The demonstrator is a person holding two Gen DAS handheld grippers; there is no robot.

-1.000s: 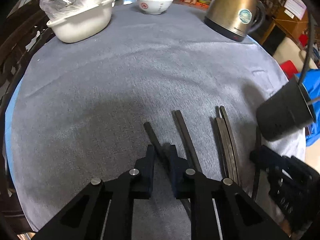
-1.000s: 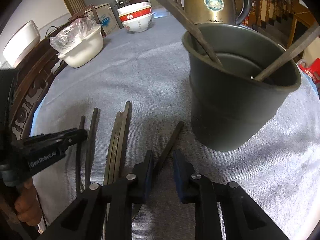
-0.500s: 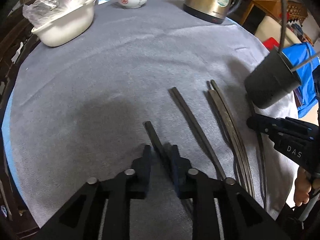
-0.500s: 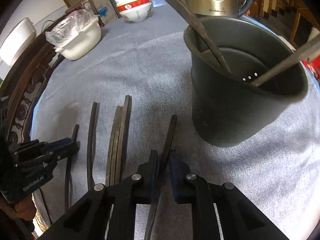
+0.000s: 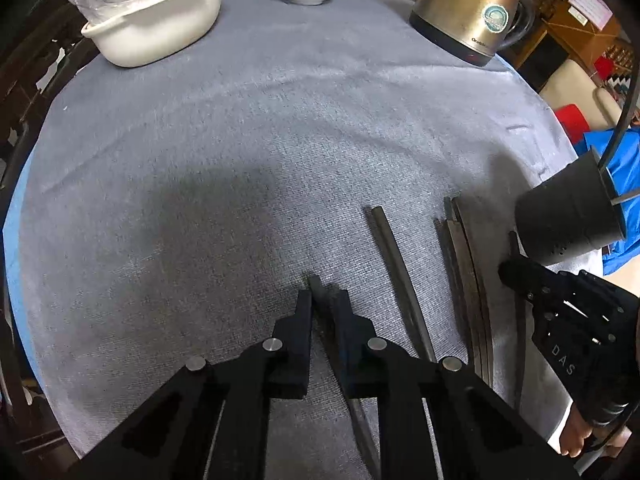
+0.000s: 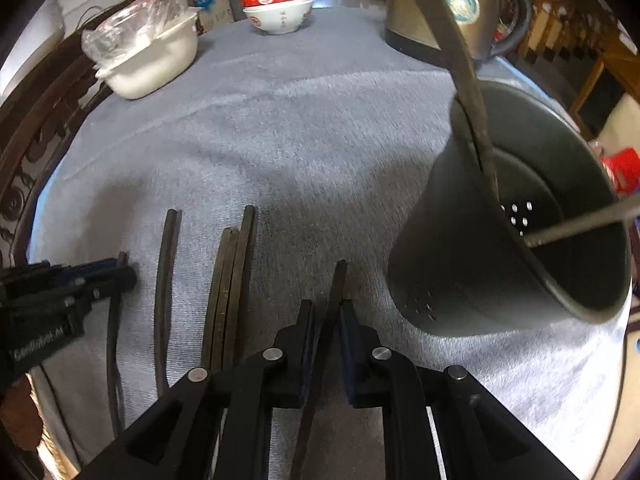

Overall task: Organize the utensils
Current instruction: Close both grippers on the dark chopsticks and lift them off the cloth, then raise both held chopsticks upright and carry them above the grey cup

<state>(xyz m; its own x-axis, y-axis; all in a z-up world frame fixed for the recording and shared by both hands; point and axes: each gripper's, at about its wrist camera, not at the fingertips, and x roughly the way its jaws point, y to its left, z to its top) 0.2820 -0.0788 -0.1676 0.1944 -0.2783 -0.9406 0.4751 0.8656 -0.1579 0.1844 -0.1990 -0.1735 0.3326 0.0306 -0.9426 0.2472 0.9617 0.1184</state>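
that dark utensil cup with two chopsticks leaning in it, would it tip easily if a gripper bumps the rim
Probably yes. The dark utensil cup looks thin-walled and nearly empty, so likely light. It stands on soft grey cloth, not a firm grip for its base. The long chopstick leaning far past its rim may lever it over if knocked.

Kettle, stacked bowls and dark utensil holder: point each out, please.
kettle [image 5: 468,4], left wrist view, on its gold body.
stacked bowls [image 6: 278,4], right wrist view, on the red band.
dark utensil holder [image 6: 452,248], right wrist view, on its outer wall.
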